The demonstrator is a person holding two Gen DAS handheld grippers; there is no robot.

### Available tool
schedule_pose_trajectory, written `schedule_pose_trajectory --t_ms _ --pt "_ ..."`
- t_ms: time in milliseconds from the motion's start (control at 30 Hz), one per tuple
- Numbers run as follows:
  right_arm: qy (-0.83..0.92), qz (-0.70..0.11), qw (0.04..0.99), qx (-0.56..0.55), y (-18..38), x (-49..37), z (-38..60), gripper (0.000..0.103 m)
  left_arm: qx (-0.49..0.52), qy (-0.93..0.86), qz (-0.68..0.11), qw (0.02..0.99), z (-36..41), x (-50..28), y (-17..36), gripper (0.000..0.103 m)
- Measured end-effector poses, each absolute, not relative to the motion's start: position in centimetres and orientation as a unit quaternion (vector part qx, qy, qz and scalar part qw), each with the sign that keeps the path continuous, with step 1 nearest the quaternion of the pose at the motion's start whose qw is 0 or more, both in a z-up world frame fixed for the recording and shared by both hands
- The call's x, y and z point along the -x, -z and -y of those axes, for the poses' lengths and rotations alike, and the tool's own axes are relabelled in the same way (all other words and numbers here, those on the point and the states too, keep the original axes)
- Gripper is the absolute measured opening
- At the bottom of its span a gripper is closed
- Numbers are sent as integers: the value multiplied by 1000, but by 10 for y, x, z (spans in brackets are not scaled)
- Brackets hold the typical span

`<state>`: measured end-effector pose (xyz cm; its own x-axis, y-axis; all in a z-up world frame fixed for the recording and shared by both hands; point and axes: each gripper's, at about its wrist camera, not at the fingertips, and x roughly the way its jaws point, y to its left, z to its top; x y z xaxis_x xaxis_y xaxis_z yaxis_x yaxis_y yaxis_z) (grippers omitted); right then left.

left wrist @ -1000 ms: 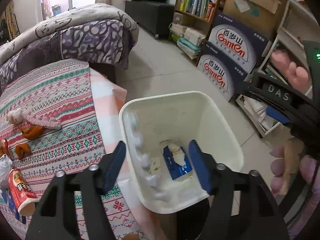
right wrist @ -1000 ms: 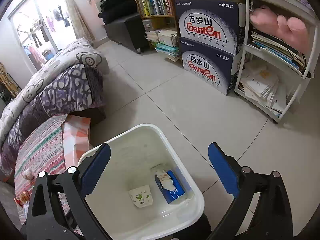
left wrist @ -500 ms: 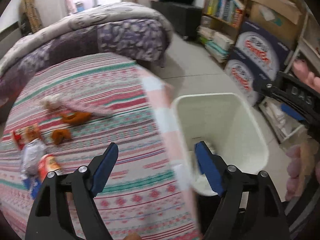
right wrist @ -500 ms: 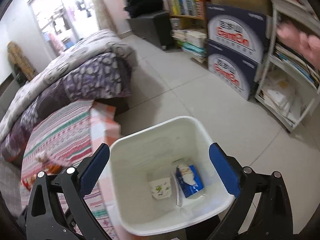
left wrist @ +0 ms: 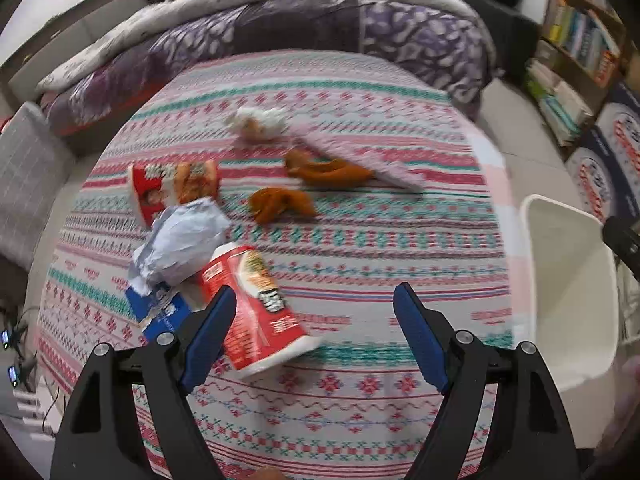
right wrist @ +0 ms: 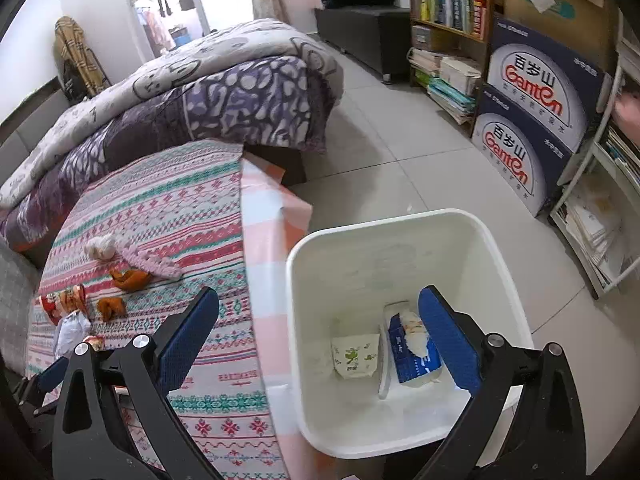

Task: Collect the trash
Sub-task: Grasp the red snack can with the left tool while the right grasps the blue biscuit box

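Observation:
My left gripper (left wrist: 314, 334) is open and empty above the patterned tablecloth (left wrist: 360, 248). A red and white cup (left wrist: 256, 308) lies on its side just ahead of the left finger, next to a crumpled white wrapper (left wrist: 176, 244) and a blue carton (left wrist: 160, 312). Further off lie a red snack packet (left wrist: 172, 188), orange peels (left wrist: 280, 204) and a tissue wad (left wrist: 260, 122). My right gripper (right wrist: 320, 332) is open and empty over the white bin (right wrist: 400, 240), which holds a paper cup (right wrist: 356, 356) and a blue tissue box (right wrist: 412, 352).
A bed with a purple quilt (right wrist: 200, 96) stands behind the table. Stacked Ganten boxes (right wrist: 536, 120), a bookshelf (right wrist: 448, 0) and a white shelf rack (right wrist: 600, 208) line the right wall. The bin (left wrist: 568, 292) sits by the table's right edge on a tiled floor (right wrist: 392, 152).
My left gripper has swung left from over the bin to over the table's trash. My right gripper has shifted a little and stays above the bin.

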<state>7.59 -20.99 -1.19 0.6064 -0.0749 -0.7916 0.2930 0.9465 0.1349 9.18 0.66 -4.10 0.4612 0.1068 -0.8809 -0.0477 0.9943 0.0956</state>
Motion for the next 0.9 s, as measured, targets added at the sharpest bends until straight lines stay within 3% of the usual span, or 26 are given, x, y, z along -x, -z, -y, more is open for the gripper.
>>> schedule_pose_trajectory --t_ms 567,600,667,900 --pt "87 -463 875 -108 29 -94 181 96 18 -62 -609 790 -58 -108 86 79" --pt "85 -465 875 -105 30 -96 177 96 11 -59 -607 793 -59 -109 88 76" --pt "80 -469 874 -99 32 -98 170 96 6 -37 -606 795 -60 -111 89 53" --pt "47 -479 872 -94 39 -108 141 96 34 29 -569 821 -81 -103 53 48"
